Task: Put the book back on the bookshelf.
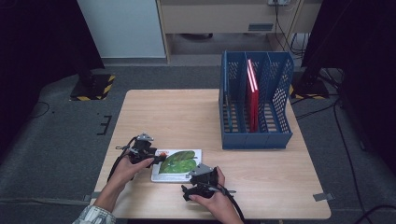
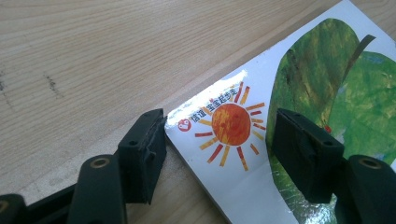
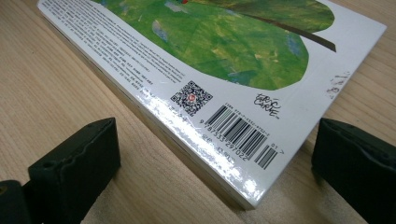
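The book point(image 1: 177, 165) lies flat near the surface's point(image 1: 187, 116) near edge. The left tool point(image 2: 219, 140) straddles its left corner, jaws apart and unclamped. The right tool point(image 3: 215, 158) straddles its near right corner, jaws apart.

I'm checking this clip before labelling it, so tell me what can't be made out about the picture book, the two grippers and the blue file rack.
- Book: its front cover lies face down against the table.
- Left gripper: jaws straddle the book's corner; left gripper view cannot settle whether the pads touch it.
- Right gripper: open; its body is cut off by the bottom edge.
- Blue file rack: the red book inside is too small to read in the high view.
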